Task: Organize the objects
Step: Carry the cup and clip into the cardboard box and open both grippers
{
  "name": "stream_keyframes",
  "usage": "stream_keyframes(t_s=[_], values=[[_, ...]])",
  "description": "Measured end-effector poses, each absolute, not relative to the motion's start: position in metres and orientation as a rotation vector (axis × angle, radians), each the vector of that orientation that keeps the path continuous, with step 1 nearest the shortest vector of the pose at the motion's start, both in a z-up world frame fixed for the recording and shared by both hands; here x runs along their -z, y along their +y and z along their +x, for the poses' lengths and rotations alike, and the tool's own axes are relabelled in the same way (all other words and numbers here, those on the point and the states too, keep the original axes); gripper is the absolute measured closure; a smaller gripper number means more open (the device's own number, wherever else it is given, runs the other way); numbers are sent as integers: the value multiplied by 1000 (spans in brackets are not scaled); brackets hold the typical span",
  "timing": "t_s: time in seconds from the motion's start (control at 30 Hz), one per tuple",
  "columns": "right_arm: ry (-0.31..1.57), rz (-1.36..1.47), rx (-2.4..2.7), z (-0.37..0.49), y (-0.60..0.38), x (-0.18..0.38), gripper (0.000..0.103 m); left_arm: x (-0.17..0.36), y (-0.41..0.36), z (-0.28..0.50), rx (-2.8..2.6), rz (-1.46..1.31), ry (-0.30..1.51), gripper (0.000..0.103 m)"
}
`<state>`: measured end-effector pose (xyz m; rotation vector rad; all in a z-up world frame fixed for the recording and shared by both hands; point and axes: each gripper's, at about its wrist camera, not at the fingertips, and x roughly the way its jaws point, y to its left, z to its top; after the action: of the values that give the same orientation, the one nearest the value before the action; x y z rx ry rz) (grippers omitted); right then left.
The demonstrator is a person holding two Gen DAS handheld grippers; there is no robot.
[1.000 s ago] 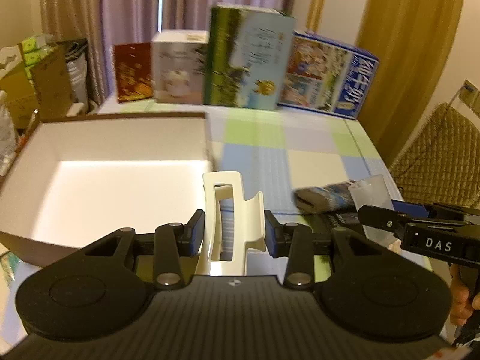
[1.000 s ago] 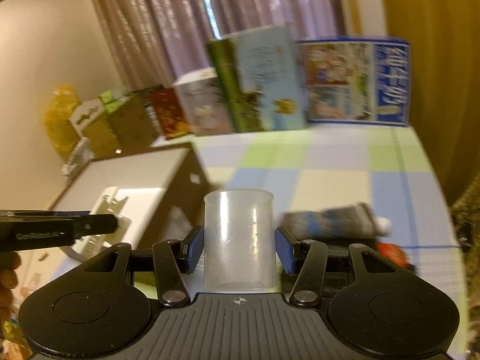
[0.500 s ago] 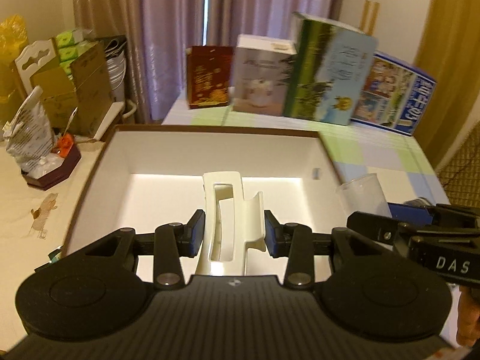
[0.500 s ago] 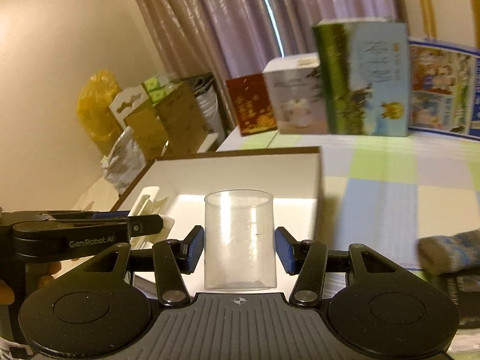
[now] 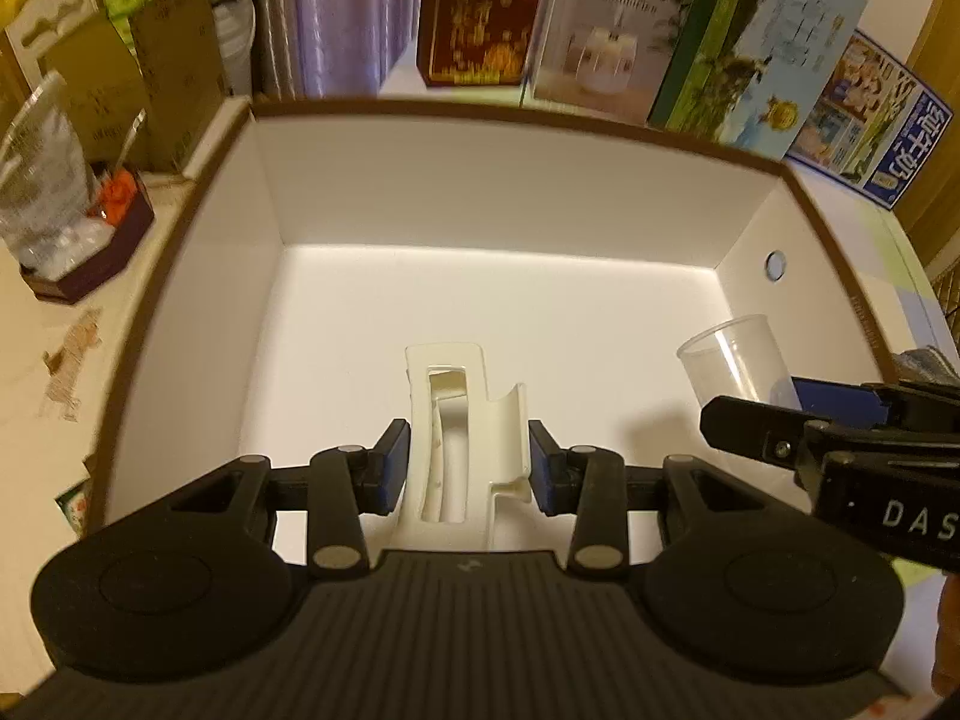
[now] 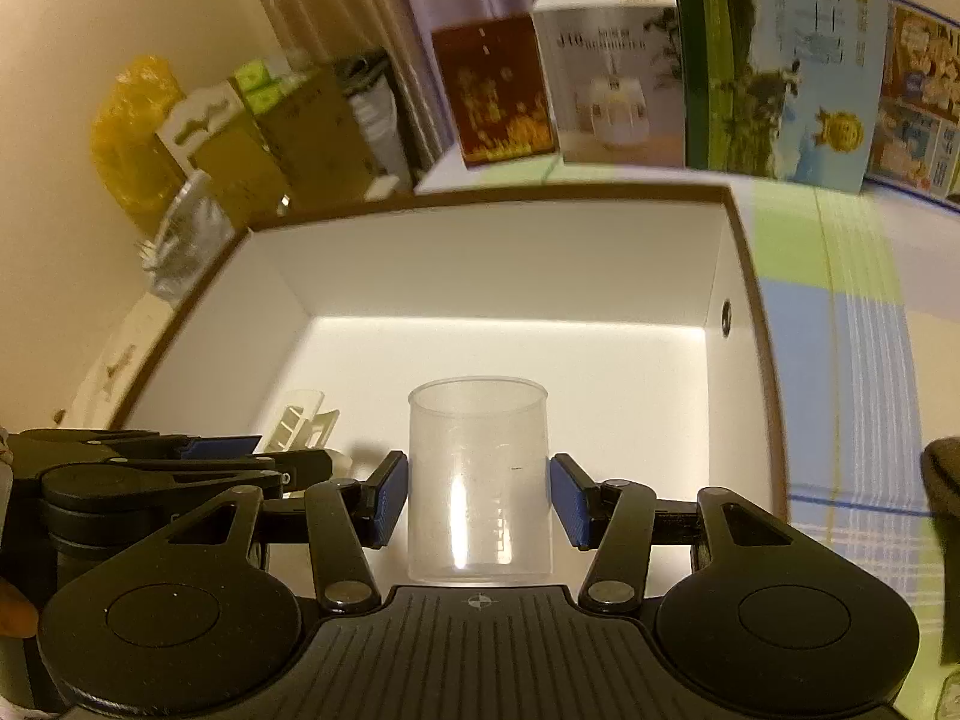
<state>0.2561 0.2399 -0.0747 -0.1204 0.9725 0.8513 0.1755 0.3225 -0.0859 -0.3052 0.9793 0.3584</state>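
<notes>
My left gripper is shut on a cream hair claw clip and holds it over the inside of an open brown box with white walls. My right gripper is shut on a clear plastic cup, upright, also over the box. In the left wrist view the cup and the right gripper sit at the box's right side. In the right wrist view the clip shows low at the left.
Several upright boxes stand behind the brown box along the curtain. Cardboard boxes and a plastic bag lie to the left. A checked tablecloth lies to the right, with a grey wrapped item at its edge.
Both grippers moved left from above the checked cloth to over the box and lowered toward its inside, each still holding its object.
</notes>
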Motion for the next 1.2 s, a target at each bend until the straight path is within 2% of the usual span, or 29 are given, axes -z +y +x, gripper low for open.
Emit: stream_keyframes(t_s=[0.27,0.37,0.7,0.73,0.87,1.07,1.2], values=[[1035,-139,-812,268,254,93,54,103,333,190,-306,-334,1057,68],[1047,-140,-810,269,258,94,54,102,334,192,-297,-321,1084,57],[1080,-142,-822,268,267,101,54,91,346,185,-333,-306,1078,42],[1080,-142,-825,267,268,101,53,90,346,184,-333,-307,1079,41],[1069,-136,-822,265,267,98,32,89,349,183,-353,-300,1076,39],[1055,-156,-827,259,259,93,29,85,347,176,-343,-295,1063,29],[1045,-172,-825,254,254,89,27,80,343,172,-336,-295,1053,27]])
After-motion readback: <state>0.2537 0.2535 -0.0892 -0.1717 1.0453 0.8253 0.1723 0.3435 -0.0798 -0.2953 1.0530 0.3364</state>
